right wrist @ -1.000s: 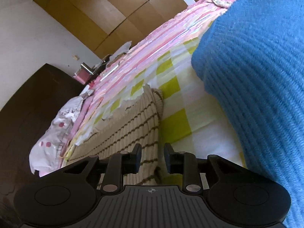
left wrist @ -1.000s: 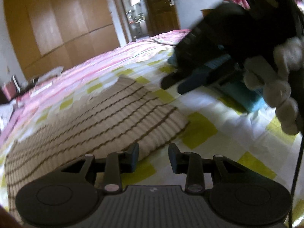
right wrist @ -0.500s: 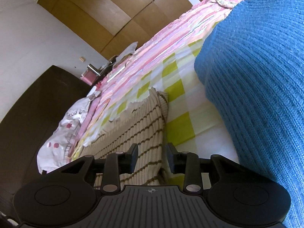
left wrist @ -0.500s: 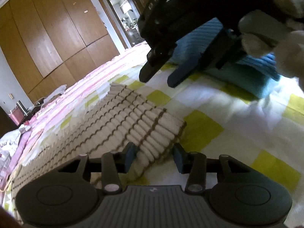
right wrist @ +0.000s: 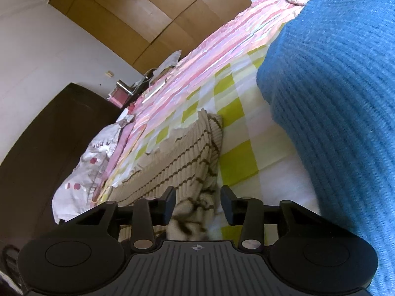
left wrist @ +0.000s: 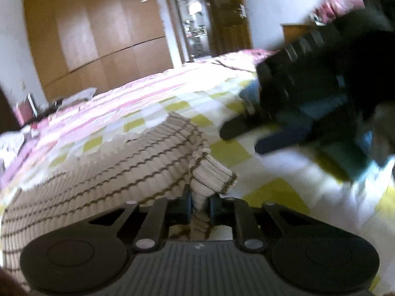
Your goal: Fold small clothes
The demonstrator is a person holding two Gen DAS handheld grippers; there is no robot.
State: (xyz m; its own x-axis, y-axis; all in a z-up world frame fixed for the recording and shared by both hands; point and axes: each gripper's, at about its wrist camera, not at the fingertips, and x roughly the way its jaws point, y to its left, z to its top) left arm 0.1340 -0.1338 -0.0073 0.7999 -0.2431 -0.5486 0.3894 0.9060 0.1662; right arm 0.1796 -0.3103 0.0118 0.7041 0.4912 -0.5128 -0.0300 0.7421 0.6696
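Note:
A beige knit garment with thin brown stripes [left wrist: 118, 172] lies spread on the checked bedspread [left wrist: 229, 153]. My left gripper [left wrist: 200, 202] is closing on the garment's ribbed corner [left wrist: 209, 175]. The pads pinch the fabric, which stands up in a fold above them. In the right wrist view the same garment [right wrist: 177, 162] runs toward my right gripper [right wrist: 198, 201]. Its jaws are opening, with bunched fabric loose between them. The right gripper [left wrist: 240, 141] also shows in the left wrist view, blurred, just right of the lifted corner. A blue knit garment [right wrist: 333, 98] lies to the right.
The bedspread [right wrist: 237, 160] turns pink-striped further back. A white spotted pillow [right wrist: 84, 170] and a dark headboard [right wrist: 49, 135] lie at the left. Wooden wardrobe doors [left wrist: 98, 37] and an open doorway [left wrist: 192, 24] stand beyond the bed. A gloved hand [left wrist: 382, 123] holds the right gripper.
My left gripper moved onto the beige garment's corner, shut on it and raised it into a fold. My right gripper's jaws spread wider, and the fabric bunched between them.

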